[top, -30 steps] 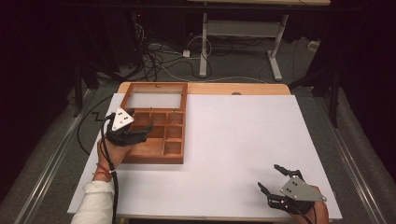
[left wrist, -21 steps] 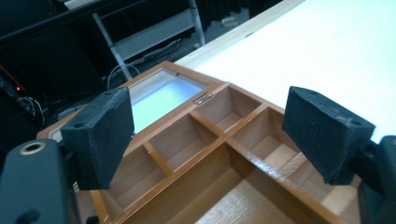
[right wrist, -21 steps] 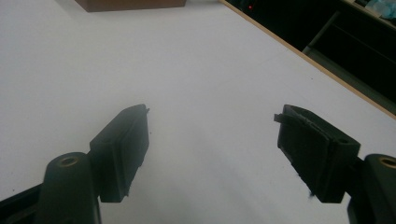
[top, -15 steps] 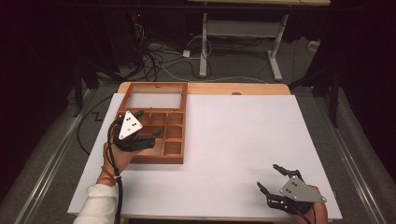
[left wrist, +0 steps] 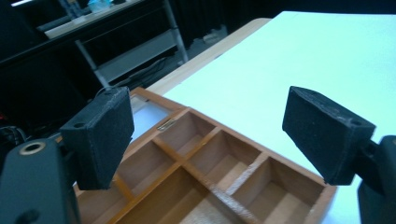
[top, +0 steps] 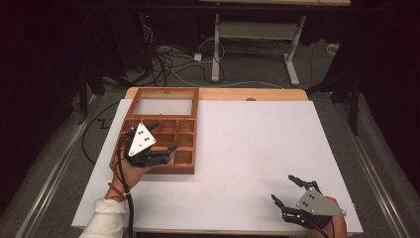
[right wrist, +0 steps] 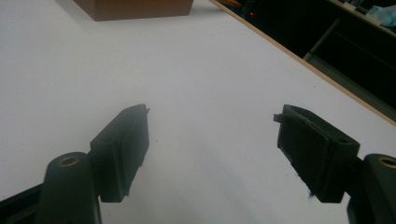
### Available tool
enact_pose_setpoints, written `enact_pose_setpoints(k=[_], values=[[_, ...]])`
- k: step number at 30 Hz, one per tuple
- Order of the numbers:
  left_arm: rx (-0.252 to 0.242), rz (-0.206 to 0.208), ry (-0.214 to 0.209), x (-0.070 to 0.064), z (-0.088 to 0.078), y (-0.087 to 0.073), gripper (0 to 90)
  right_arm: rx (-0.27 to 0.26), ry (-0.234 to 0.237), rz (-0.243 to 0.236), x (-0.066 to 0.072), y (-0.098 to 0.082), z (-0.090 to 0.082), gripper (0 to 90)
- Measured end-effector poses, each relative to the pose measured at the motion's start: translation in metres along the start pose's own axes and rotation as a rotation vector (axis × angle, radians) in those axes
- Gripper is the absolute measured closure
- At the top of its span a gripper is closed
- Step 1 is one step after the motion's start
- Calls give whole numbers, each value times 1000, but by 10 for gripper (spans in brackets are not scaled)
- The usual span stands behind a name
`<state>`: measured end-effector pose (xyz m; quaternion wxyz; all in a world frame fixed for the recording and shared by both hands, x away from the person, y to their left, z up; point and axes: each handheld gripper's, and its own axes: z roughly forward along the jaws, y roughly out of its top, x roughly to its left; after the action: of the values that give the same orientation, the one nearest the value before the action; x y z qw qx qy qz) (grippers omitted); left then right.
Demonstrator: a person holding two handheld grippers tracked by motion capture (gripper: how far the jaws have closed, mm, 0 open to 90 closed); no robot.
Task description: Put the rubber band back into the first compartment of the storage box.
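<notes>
A wooden box (top: 159, 170) with several empty compartments lies at the table's left, its glass lid (top: 163, 106) folded flat behind it. My left gripper (top: 163, 134) hovers over the box's front-left compartments, jaws open with nothing between them. In the left gripper view, the left gripper (left wrist: 215, 126) frames the box's dividers (left wrist: 224, 186) just below. My right gripper (top: 283, 188) rests near the front right corner of the white sheet, open and empty; its jaws have just opened a little further. In the right gripper view, the right gripper (right wrist: 212, 144) faces bare sheet, with the box (right wrist: 135, 9) far off.
A white sheet (top: 257, 144) covers most of the wooden table (top: 223, 94). Beyond the far edge stand a metal desk frame (top: 252, 34) and tangled cables (top: 168, 59) on the dark floor. A person's white sleeve (top: 106, 218) enters at bottom left.
My left gripper has moved rightward and slightly up, from the box's left edge to above its compartments. The right gripper has stayed where it was.
</notes>
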<state>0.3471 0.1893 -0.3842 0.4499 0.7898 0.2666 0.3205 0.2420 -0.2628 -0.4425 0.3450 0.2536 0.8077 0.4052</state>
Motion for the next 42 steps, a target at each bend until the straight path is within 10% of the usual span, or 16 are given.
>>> enact_pose_setpoints(k=[42], values=[[-53,130,-90,-68,-17,1,165,-15,8,-2,3,4,-3,250]])
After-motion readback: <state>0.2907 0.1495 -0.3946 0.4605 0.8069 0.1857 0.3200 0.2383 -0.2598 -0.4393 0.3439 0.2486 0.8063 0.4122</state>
